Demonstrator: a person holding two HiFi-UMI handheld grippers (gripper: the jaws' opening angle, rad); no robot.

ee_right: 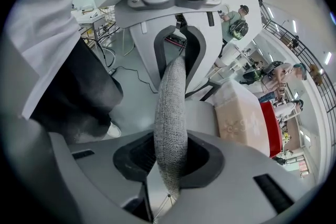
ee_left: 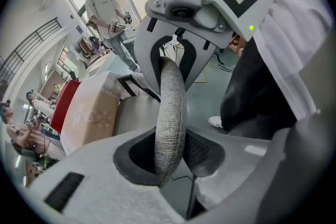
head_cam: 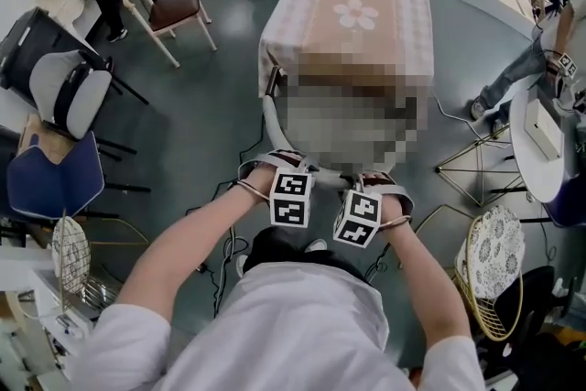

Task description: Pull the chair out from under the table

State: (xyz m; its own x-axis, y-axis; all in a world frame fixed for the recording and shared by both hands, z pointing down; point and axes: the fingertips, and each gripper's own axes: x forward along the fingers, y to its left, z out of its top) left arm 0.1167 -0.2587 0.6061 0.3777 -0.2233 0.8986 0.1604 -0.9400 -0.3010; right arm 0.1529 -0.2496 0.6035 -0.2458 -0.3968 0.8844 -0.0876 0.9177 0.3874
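Head view, left to right. At the far left stand a dark blue chair (head_cam: 55, 177) and a grey-and-white office chair (head_cam: 69, 92), with a wooden chair with a brown seat (head_cam: 174, 9) behind them.

At the centre, the task's chair shows only its curved grey fabric backrest rim (head_cam: 271, 122). The rest lies under a mosaic patch, hard against the near edge of the table (head_cam: 302, 32), which is draped in a pale cloth with a flower motif. The left gripper view shows the chair's grey seat (ee_left: 131, 113) meeting the cloth.

The left gripper (ee_left: 173, 150) is closed on the rim, which rises upright between its dark pads. Just beside it, the right gripper (ee_right: 170, 160) is likewise clamped on the same rim, the fabric filling the gap between its jaws. Both marker cubes sit side by side at the near end of the rim.

At the right, a gold wire basket seat (head_cam: 485, 307) holds a round patterned cushion (head_cam: 496, 250). Beyond it, a round white table (head_cam: 529, 174) bears a flat white object (head_cam: 546, 135) that cannot be identified.
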